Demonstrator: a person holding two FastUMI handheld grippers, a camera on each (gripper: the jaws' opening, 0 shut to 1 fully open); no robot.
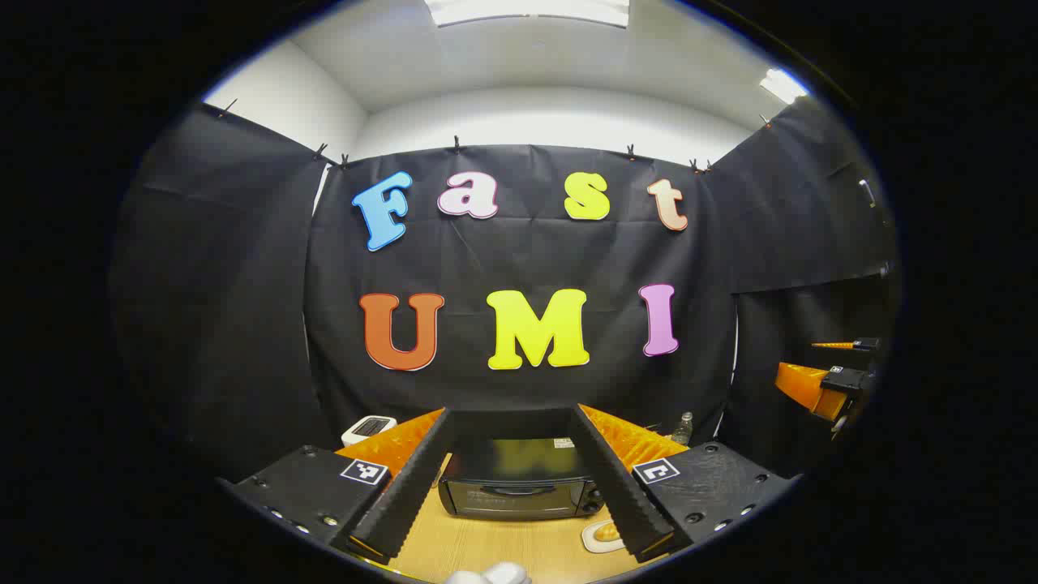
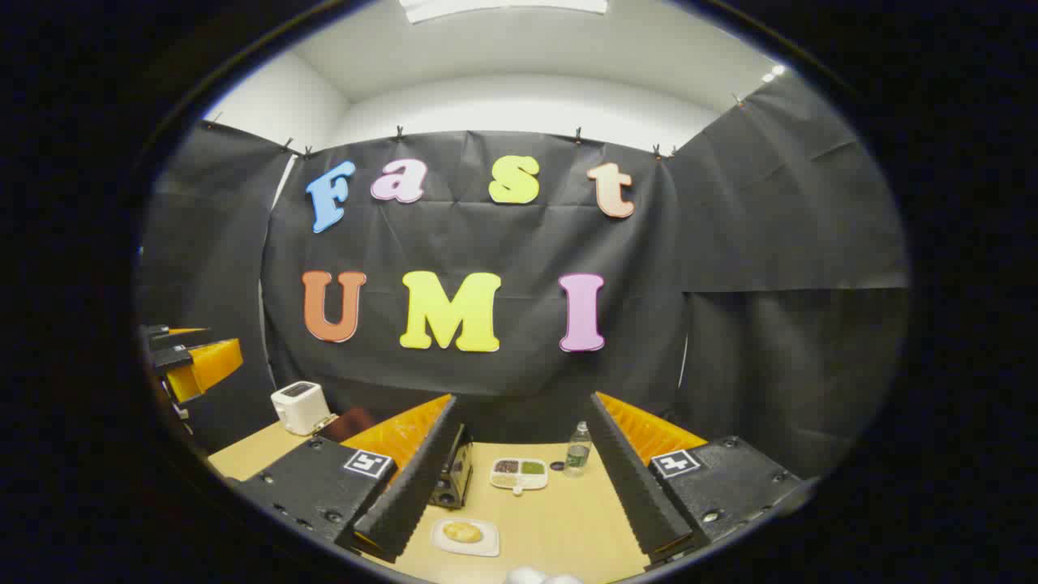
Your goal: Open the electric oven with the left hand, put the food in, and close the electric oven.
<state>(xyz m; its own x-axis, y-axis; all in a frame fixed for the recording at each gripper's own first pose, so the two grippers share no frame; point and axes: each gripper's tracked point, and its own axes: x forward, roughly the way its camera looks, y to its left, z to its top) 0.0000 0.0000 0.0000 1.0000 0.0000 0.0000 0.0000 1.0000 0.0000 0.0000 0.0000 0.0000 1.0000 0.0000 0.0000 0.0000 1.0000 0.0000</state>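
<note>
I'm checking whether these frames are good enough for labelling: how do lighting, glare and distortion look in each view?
Left gripper view: even overhead light, strong fisheye bending at the edges, the wall mirrored as glare in the oven door glass. Right gripper view: equally bright and sharp, the same edge bending, the food on its plate and the toaster crisp but small.

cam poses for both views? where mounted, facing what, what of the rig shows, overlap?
Left gripper view: rides the left claw, faces the closed oven head-on; own open fingers at the bottom, the right claw at the right edge.
Right gripper view: rides the right claw, faces the table beside the oven; own open fingers, the left claw at the left edge.
Shared: oven, toaster, bottle, food plate.
</note>
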